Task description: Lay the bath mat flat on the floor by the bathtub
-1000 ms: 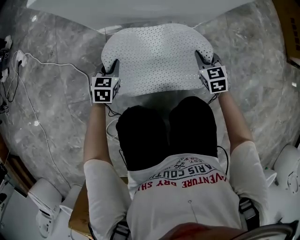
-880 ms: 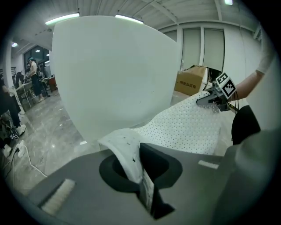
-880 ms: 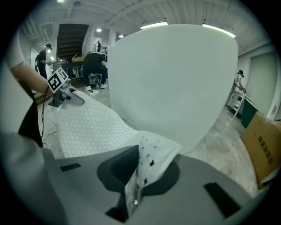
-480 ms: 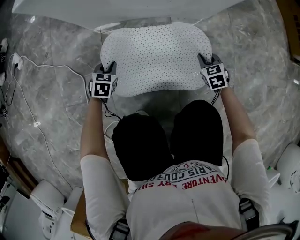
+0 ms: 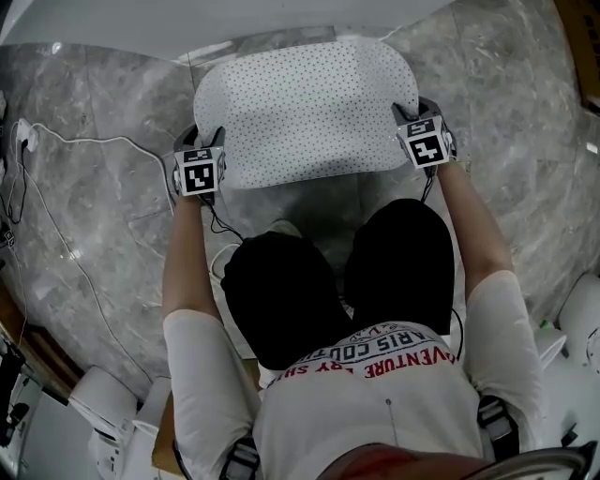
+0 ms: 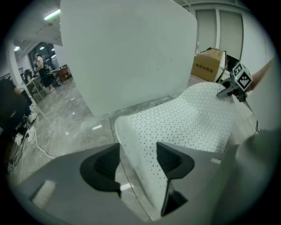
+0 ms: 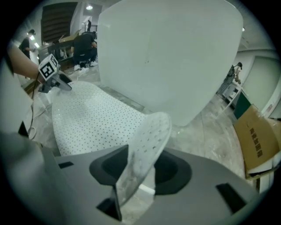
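Since 1 s ago, white perforated rubber bath mat (image 5: 305, 103) has slid up-frame and flattened. Left gripper (image 5: 201, 141) & right gripper (image 5: 409, 112), mid-frame L/R: jaws opening, mat's near corners loose between them. Mat lies centre-top on grey marble floor (image 5: 94, 216), far edge by white bathtub (image 5: 234, 23). Looks light, floppy, prob. grippy; best taken at near corners.

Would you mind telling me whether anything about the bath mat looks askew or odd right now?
Mostly flat beside the bathtub, the bath mat has its near corners curled up off the floor, each between the opening jaws of the left tool and right tool.
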The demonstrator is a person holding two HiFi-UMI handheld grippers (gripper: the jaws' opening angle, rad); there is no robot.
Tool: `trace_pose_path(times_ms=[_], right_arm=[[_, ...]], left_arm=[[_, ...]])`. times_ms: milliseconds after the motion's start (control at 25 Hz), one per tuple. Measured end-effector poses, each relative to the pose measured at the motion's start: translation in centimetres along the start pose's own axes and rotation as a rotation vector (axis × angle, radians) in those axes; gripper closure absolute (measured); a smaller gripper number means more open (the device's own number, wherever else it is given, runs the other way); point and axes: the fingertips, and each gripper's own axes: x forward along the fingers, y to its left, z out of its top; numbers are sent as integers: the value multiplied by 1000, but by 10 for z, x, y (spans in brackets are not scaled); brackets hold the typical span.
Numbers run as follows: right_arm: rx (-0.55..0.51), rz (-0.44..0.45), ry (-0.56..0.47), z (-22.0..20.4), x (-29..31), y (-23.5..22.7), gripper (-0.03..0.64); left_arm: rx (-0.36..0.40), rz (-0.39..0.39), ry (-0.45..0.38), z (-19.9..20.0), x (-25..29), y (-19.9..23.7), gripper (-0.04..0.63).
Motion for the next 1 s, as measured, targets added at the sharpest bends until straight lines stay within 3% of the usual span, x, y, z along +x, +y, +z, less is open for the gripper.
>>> trace_pose_path(times_ms=[40,120,240,320,560,600,640,680,720,760,1000], right_arm=[[-10,-21,9,-1,1,-2,414],[-8,-51,11,-3,2,-5,329],[11,-83,0,-4,0,-8,310],[29,-92,-8,-4,-3,-9,310],[47,-80,-102,13,-22,-5,321],[52,-73,-121,18,-26,-3,362],[60,-71,-138,23,-31,-3,435],[67,-66,-154,29,-37,-2,537],[69,-54,-167,35,-43,0,559],[67,-36,-181,41,-51,3,604],[61,26,-270,85,-125,8,607]], left_arm=[[-21,16,-18,1,0,5,298],[-40,50,-81,7,-3,14,225],[2,105,-178,14,-11,22,138],[21,104,-182,14,-13,21,133],[-54,47,-235,38,-36,8,150],[-79,48,-256,45,-42,7,194],[-101,66,-272,52,-50,10,294],[-115,92,-282,59,-57,13,439],[-116,111,-284,65,-64,13,547],[-105,117,-282,71,-71,11,584],[-22,61,-318,130,-138,-28,584]])
